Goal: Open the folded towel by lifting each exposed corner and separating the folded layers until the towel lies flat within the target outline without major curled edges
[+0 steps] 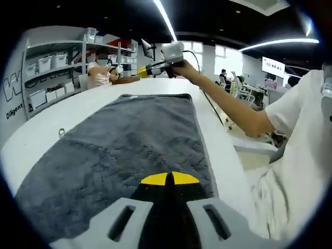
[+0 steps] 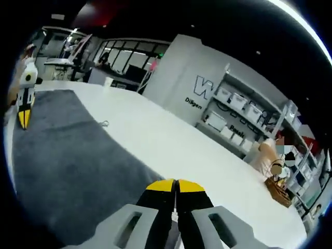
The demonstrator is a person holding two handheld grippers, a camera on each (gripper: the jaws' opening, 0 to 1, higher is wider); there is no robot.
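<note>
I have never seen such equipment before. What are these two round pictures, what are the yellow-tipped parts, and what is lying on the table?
A person holds one hand-held gripper in each hand, and a fisheye camera rides on each, which makes the pictures round. The left gripper view looks along the left hand-held gripper; its yellow-tipped jaws are closed together and hold nothing. Farther off in that view, the person's arm holds the right hand-held gripper above the far end of the table. The right gripper view looks along that one from close up; its jaws are also closed and empty. On the white table lies a grey towel, spread out mostly flat. Behind stand shelves with white storage bins, and another person sits there.
</note>
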